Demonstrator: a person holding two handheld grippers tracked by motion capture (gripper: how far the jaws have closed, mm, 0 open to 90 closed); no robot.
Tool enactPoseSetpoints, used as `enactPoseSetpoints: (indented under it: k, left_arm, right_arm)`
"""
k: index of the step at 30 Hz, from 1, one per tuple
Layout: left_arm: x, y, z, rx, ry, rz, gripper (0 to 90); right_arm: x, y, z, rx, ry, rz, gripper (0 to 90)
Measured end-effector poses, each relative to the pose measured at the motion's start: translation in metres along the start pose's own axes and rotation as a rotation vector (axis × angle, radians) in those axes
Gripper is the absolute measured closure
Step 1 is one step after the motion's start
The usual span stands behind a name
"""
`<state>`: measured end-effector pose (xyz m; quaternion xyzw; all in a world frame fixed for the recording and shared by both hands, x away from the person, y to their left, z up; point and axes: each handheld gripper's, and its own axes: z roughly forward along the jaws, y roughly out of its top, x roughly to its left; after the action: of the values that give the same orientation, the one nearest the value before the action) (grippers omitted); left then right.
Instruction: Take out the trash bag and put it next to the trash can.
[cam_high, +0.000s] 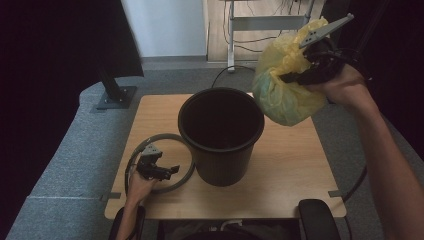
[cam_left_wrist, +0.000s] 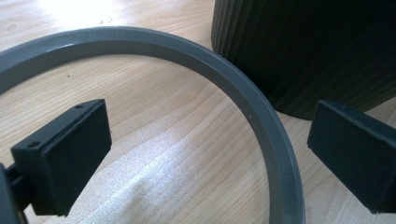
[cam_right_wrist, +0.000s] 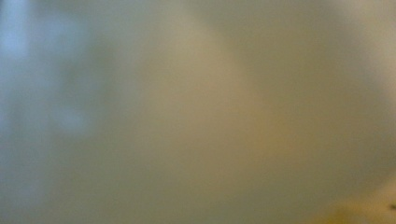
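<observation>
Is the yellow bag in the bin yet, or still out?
Out. The yellow bag hangs in the air from the right hand-held gripper, up beside the black bin, whose visible inside is dark and bare.

I saw a dim, dark-edged high view; glare whitened the table (cam_left_wrist: 70, 9) beyond the left claw; the right gripper view was wholly blurred.

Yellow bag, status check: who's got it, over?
Right gripper shut on yellow bag, held beside black bin. Left gripper open over grey ring. Nothing blocking.
</observation>
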<state>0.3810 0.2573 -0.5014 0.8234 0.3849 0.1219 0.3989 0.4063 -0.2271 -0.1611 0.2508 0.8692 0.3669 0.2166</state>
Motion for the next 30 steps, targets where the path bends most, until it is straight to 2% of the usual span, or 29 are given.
enactPoseSetpoints:
  k: [6,13,21,30]
  left_arm:
    - [-0.001,-0.001,0.001,0.006,0.006,0.002,0.0]
    - [-0.001,-0.004,0.004,0.015,0.017,-0.001,0.0]
    - [-0.001,-0.007,0.005,0.023,0.033,0.000,0.0]
    - [0.001,-0.012,0.006,0.049,0.052,-0.001,0.0]
  right_arm:
    - [-0.010,-0.019,-0.001,0.022,-0.031,0.036,73.9]
    - [-0.017,-0.042,0.012,0.057,-0.058,0.071,73.9]
    - [-0.022,-0.069,0.041,0.076,-0.060,0.110,73.6]
    - [-0.023,-0.103,0.081,0.098,-0.045,0.146,73.4]
